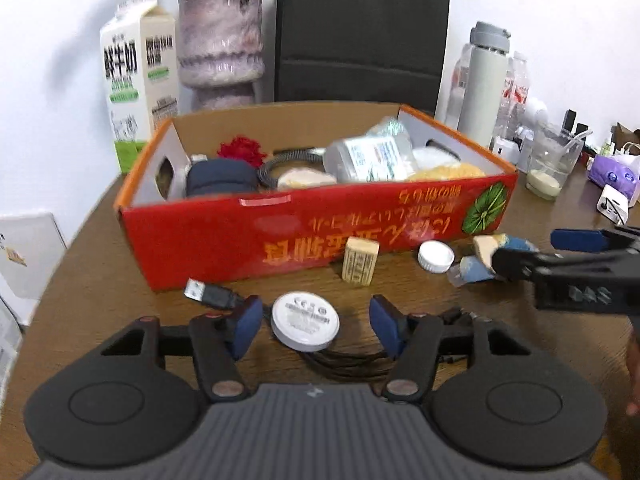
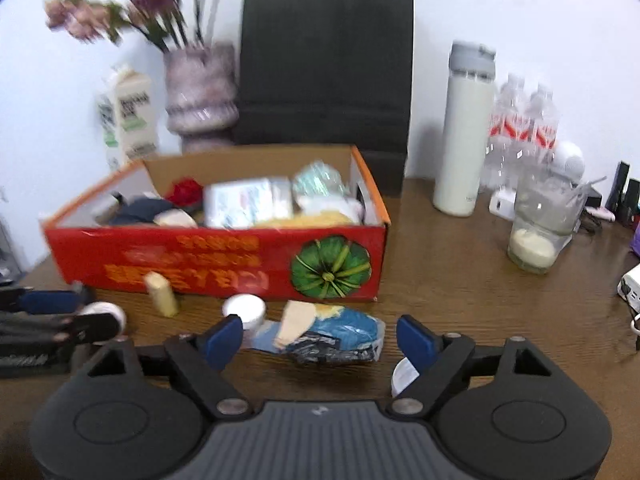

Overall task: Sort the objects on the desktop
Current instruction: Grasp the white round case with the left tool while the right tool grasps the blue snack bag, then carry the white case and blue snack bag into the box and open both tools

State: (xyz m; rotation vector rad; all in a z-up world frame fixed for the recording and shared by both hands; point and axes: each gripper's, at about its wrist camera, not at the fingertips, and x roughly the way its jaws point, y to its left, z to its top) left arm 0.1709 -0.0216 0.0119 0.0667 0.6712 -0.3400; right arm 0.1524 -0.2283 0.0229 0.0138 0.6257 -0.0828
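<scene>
A red cardboard box (image 1: 280, 236) (image 2: 224, 264) holding several items stands mid-table. In front of it lie a white round charger puck (image 1: 306, 321) (image 2: 105, 314) with a black USB cable (image 1: 210, 294), a yellow rectangular block (image 1: 359, 260) (image 2: 162, 294), a white cap (image 1: 435, 256) (image 2: 245, 309) and a blue snack packet (image 2: 332, 338) (image 1: 486, 258). My left gripper (image 1: 316, 326) is open, its pads on either side of the puck. My right gripper (image 2: 320, 338) is open around the blue packet; it also shows in the left wrist view (image 1: 560, 252).
A milk carton (image 1: 138, 80), a vase (image 1: 220, 44) and a black bag (image 1: 360, 32) stand behind the box. At the right are a white flask (image 2: 464, 132), water bottles (image 2: 524, 120), a glass jar (image 2: 538, 236) and a white adapter (image 1: 612, 202).
</scene>
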